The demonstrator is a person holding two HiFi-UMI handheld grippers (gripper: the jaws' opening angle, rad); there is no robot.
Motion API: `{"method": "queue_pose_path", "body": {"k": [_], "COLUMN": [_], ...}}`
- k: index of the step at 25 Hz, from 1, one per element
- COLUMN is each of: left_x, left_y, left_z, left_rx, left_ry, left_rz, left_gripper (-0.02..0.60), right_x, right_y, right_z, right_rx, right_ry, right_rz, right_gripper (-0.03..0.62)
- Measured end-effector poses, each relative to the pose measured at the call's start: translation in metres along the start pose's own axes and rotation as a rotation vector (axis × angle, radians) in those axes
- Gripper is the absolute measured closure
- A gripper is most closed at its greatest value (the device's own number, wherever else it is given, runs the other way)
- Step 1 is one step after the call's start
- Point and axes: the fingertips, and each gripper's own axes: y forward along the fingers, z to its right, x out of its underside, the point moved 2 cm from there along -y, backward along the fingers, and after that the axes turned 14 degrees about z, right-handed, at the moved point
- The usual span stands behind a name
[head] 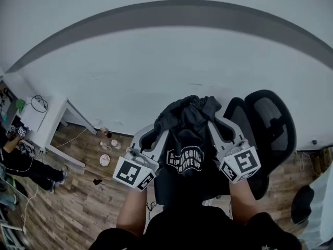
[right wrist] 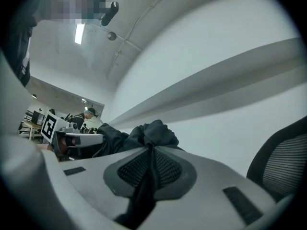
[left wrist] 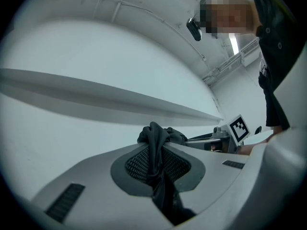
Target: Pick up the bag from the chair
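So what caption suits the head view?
Left gripper and right gripper clamp a black bag, held up near a black office chair.

The bag [head: 188,134] is soft, matt black cloth, crumpled, with a white print. The left gripper [left wrist: 154,147] and right gripper [right wrist: 149,150] are smooth, matt grey plastic, with black pads [left wrist: 136,164] of rough, fine grid texture. The chair [head: 271,120] back is black mesh. The floor [head: 78,202] looks like grained wood planks, and the wall [head: 156,72] is smooth, matt white.

Open office or lab workroom.
Mesh office chair [head: 271,123], white desk [head: 40,123] with cables [head: 38,103], plank floor [head: 78,197], ceiling strip light [right wrist: 79,32], another person [right wrist: 89,114] far off.
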Motion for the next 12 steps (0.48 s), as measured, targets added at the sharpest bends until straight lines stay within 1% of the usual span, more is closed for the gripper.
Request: {"method": "queue_pose_path", "body": {"k": [6, 12], "left_x": [-0.0006, -0.0007], "left_y": [-0.0006, -0.0004], "left_z": [0.0003, -0.0009], "left_rx": [0.009, 0.018], "left_ry": [-0.01, -0.019], "left_rz": [0.001, 0.007], "left_gripper": [0.517, 0.517], "right_x": [-0.0004, -0.0017], "right_y": [-0.0007, -0.0002], "right_z": [-0.0003, -0.0006], "right_rx": [0.017, 0.021], "right_ry": [0.01, -0.011], "right_rz": [-0.002, -0.006], "right_gripper": [0.54, 0.54]}}
